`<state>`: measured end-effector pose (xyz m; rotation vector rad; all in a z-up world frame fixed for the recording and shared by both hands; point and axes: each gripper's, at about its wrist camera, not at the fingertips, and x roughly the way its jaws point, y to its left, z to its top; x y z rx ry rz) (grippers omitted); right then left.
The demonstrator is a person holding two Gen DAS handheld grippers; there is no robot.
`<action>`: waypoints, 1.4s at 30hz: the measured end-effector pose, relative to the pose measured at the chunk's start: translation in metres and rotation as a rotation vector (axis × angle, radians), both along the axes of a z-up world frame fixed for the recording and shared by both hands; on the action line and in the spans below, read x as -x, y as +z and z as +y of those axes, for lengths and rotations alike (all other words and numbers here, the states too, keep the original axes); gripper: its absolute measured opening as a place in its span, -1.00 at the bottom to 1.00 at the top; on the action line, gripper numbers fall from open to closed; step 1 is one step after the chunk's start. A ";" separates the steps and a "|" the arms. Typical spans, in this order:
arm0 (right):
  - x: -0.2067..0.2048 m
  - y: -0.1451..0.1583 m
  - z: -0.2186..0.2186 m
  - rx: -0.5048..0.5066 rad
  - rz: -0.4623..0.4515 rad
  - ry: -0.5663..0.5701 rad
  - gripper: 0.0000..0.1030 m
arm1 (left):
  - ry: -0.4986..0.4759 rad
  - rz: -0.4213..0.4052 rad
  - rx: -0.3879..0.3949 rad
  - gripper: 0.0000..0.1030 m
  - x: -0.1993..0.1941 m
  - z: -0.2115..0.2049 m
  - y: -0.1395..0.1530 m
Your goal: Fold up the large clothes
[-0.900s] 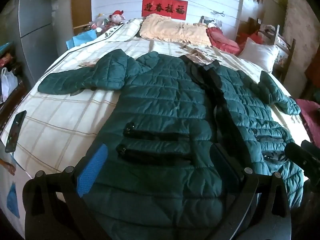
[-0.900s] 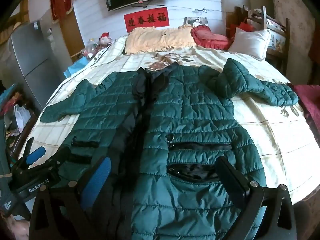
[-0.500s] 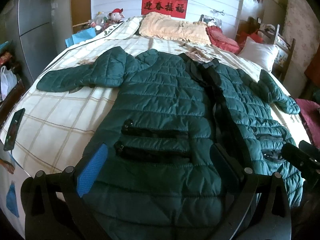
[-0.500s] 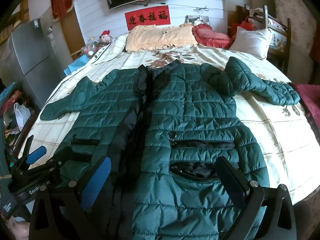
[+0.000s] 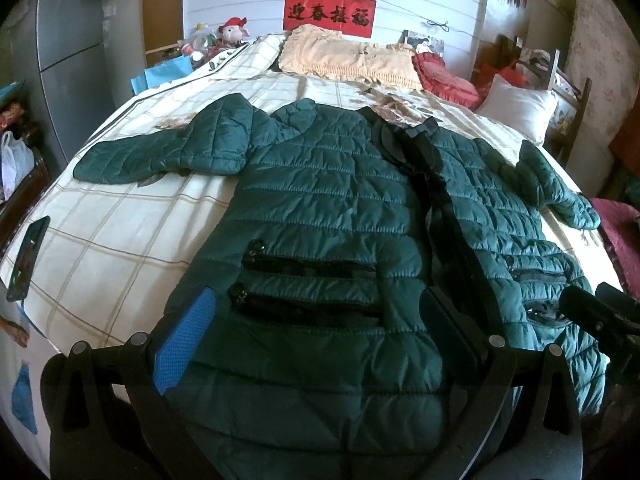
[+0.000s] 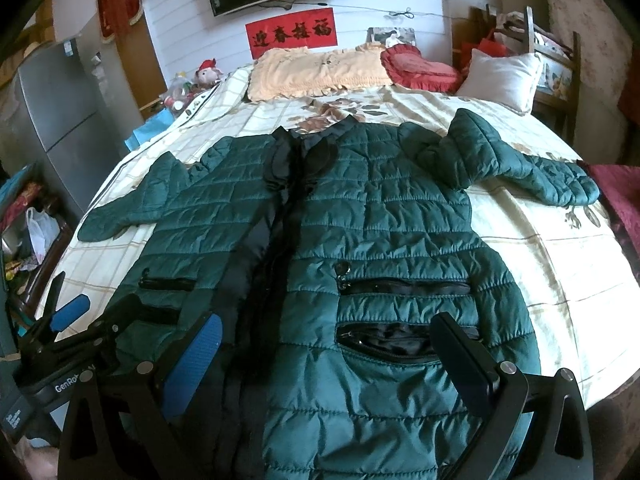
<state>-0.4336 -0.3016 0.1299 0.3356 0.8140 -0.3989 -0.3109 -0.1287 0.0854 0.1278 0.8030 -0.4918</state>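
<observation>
A wide bed (image 5: 120,240) with a cream checked cover fills most of both views. Spread flat across it, front side up, lies a big dark green quilted jacket (image 5: 328,216), its hem towards the cameras and its black collar towards the head of the bed. Each sleeve bends at the elbow and stretches out sideways onto the cover, one to either side. A black strip runs down the middle of the jacket, and two black zip pockets sit on each front panel. At the head of the bed rest a peach pillow (image 5: 352,60), a red cushion (image 5: 444,80) just beside it and a white pillow (image 5: 516,108) further to the right. A grey fridge (image 5: 68,40) stands at the left, and a red banner (image 5: 328,14) hangs on the white wall under a dark screen. The left tool (image 5: 316,328) hangs over the jacket's lower left panel with its fingers spread wide and nothing between the pads. The right tool (image 6: 328,352) hangs over the lower right panel, likewise wide apart and holding nothing. A dark phone (image 5: 28,258) lies near the bed's left edge.
</observation>
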 end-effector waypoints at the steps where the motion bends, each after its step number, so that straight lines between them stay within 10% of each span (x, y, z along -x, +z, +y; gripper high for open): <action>1: 0.000 0.000 0.000 0.001 0.000 -0.001 1.00 | -0.001 0.000 0.000 0.99 0.000 0.000 0.000; 42: -0.034 -0.008 -0.022 -0.027 0.025 -0.029 1.00 | 0.009 0.000 0.002 0.99 -0.024 -0.008 0.002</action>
